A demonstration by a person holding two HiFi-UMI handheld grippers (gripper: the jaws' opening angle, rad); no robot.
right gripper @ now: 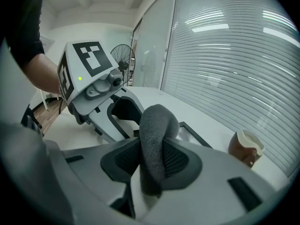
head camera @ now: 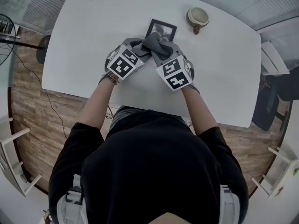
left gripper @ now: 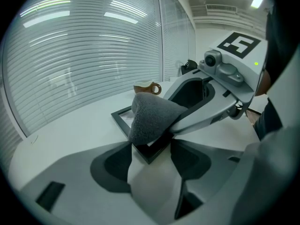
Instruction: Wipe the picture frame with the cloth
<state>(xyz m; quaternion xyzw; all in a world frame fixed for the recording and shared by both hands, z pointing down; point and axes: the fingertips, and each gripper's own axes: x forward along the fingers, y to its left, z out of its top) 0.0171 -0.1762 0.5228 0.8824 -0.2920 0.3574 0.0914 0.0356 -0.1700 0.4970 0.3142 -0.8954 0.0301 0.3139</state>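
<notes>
A black picture frame (head camera: 163, 29) lies near the far middle of the white table (head camera: 84, 41). In the left gripper view its near corner (left gripper: 151, 154) sits wedged between the widely spread jaws of my left gripper (left gripper: 150, 146), and both pads touch the frame's edges. My right gripper (right gripper: 152, 149) is shut on a folded grey cloth (right gripper: 157, 125). The cloth (left gripper: 150, 116) rests on top of the frame, covering its near part. In the head view both grippers meet just in front of the frame, left gripper (head camera: 133, 45) and right gripper (head camera: 163, 55), with the cloth (head camera: 156, 43) bunched between them.
A brown and cream cup (head camera: 197, 17) stands to the right of the frame, near the table's far edge. A floor fan (right gripper: 123, 55) stands beyond the table's left end. Slatted blinds (left gripper: 84, 55) run behind the table. White chairs (head camera: 280, 167) stand at the sides.
</notes>
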